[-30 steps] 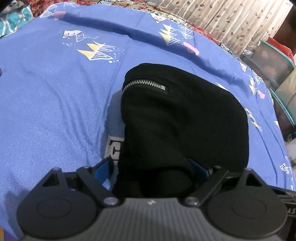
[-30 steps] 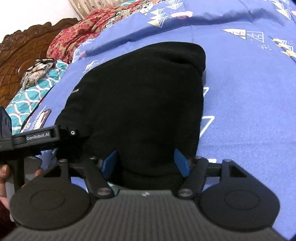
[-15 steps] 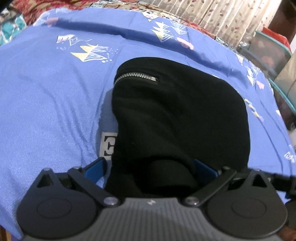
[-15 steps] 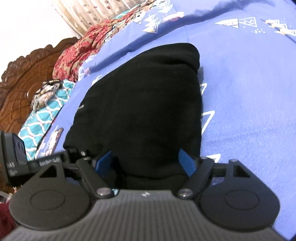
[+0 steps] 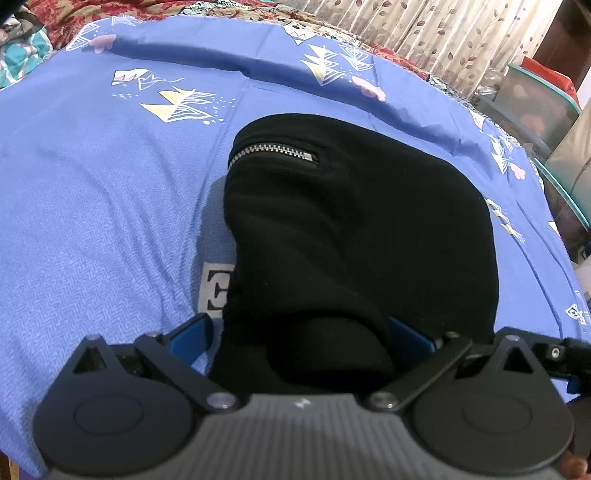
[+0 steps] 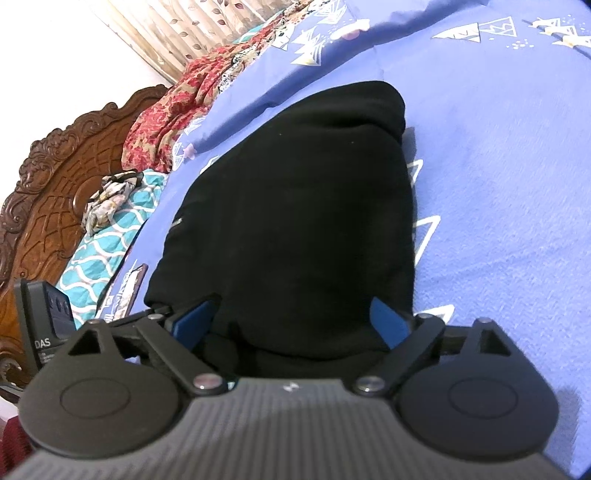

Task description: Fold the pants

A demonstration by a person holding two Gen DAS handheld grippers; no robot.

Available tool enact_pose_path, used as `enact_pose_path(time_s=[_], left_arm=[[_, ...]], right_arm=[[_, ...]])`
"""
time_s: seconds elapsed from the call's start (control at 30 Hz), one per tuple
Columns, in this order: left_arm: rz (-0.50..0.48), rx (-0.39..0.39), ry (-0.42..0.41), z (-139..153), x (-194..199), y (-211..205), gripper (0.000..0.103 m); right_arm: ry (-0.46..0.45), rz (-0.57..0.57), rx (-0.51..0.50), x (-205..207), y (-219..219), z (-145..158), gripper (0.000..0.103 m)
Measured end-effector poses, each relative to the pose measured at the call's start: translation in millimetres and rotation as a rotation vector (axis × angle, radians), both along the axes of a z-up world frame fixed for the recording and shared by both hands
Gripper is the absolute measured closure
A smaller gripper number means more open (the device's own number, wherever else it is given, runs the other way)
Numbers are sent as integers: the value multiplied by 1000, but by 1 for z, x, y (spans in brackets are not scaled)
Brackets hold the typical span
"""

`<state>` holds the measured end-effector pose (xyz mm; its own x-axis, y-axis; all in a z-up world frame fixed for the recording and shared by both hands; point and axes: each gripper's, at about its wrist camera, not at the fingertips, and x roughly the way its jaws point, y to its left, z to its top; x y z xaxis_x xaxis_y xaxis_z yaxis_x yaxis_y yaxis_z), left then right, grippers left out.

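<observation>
Nearest in the left wrist view, the left tool stands with its blue fingers spread wide on either side of the near edge of the black pants; the fabric lies between them, not pinched. In the right wrist view, the right tool is likewise spread apart, its blue fingers flanking the near end of the same pants with no clamping evident. The pants lie as a compact folded bundle on the blue patterned bedsheet, near the bed's front edge. A white printed label on the sheet shows just left of the bundle. Further back, a silver pocket zipper runs across the bundle's far left corner. Beyond, in the right wrist view, a teal patterned cloth and a red floral cloth lie against the carved wooden headboard. A leaf-print curtain hangs at the far side.
</observation>
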<state>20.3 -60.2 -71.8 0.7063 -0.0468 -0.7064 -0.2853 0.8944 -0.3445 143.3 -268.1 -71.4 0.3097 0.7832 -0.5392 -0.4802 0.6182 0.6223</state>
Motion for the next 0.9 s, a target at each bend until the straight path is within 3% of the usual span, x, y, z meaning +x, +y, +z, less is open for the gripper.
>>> enact_pose_path(time_s=[0.17,0.9], left_arm=[[-7,-4,4,0,1,0,0],[-13,4,-14,0,-6,0,0]], right_arm=[[5,15,21,0,0,-1,0],[13,18,35,-3,0,-1,0]])
